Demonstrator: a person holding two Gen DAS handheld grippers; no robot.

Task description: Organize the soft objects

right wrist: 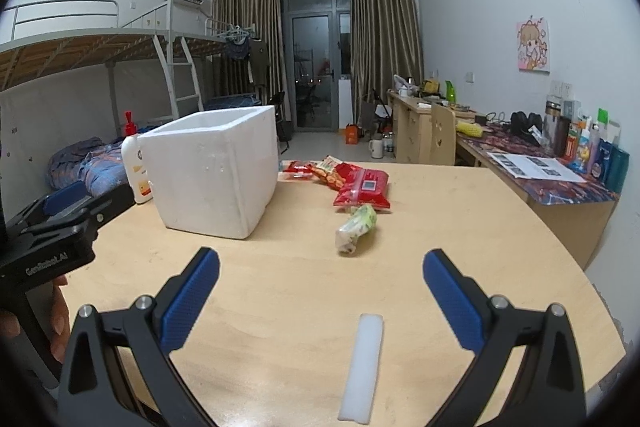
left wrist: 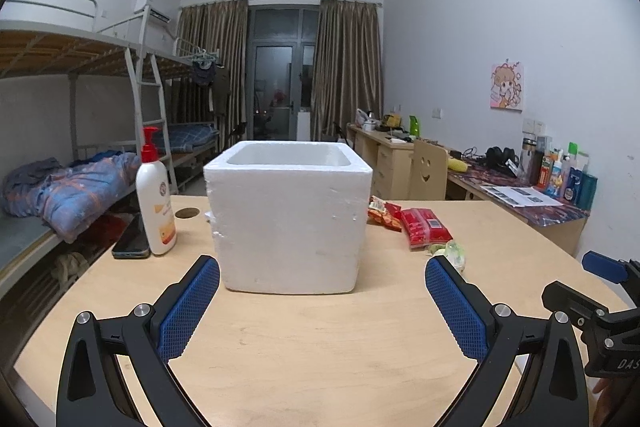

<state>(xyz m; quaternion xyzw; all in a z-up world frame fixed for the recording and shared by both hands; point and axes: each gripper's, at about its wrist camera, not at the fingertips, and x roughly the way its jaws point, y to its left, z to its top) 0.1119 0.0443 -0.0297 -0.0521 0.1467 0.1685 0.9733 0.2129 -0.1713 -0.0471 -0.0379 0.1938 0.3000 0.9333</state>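
Note:
A white foam box (left wrist: 288, 215) (right wrist: 212, 171) stands open-topped on the wooden table (left wrist: 320, 347). Right of it lie red snack packets (left wrist: 424, 227) (right wrist: 362, 189), an orange-red snack bag (left wrist: 384, 213) (right wrist: 328, 175) and a green-white wrapped soft item (left wrist: 454, 253) (right wrist: 356, 227). A white foam strip (right wrist: 362, 359) lies near the table's front, between the right gripper's fingers in view. My left gripper (left wrist: 322, 275) is open, facing the box with nothing in it. My right gripper (right wrist: 320, 269) is open and empty, short of the wrapped item.
A white pump bottle with a red top (left wrist: 154, 195) (right wrist: 134, 163) and a dark phone (left wrist: 130, 239) sit left of the box. A round hole (left wrist: 187, 213) is in the tabletop. Bunk beds stand at left, desks with bottles at right.

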